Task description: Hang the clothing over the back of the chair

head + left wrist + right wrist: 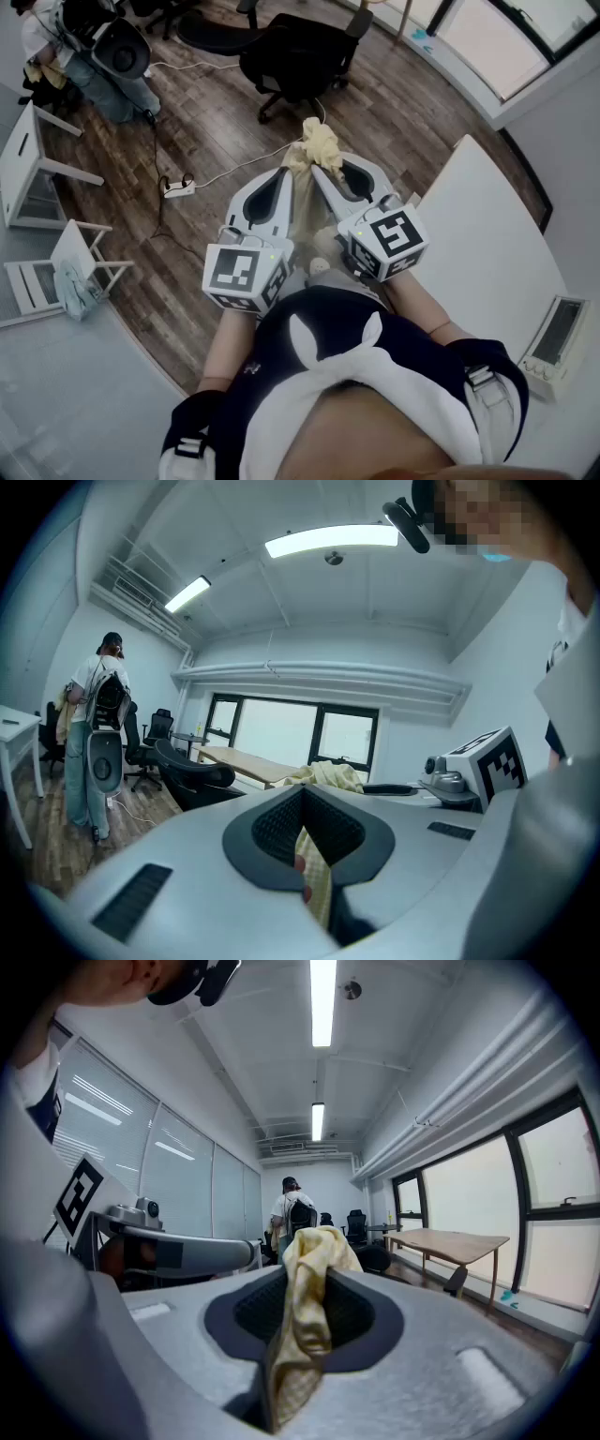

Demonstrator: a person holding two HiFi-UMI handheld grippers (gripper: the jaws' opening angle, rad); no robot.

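A pale yellow garment [317,148] is bunched between my two grippers, which I hold side by side just in front of my body. My left gripper [285,174] is shut on a fold of the yellow cloth [317,878], which runs down between its dark pads. The right gripper [320,175] is shut on another fold [302,1321], and the cloth rises above its jaw tips in a lump. A black office chair [298,54] stands on the wooden floor straight ahead, beyond the garment. It also shows in the left gripper view as the black chair [192,778].
A white table [473,248] lies close on my right with a small white device [555,345] on it. White stools [66,272] stand at the left. A cable and power strip [178,186] lie on the floor. A person [89,56] stands at the far left by more chairs.
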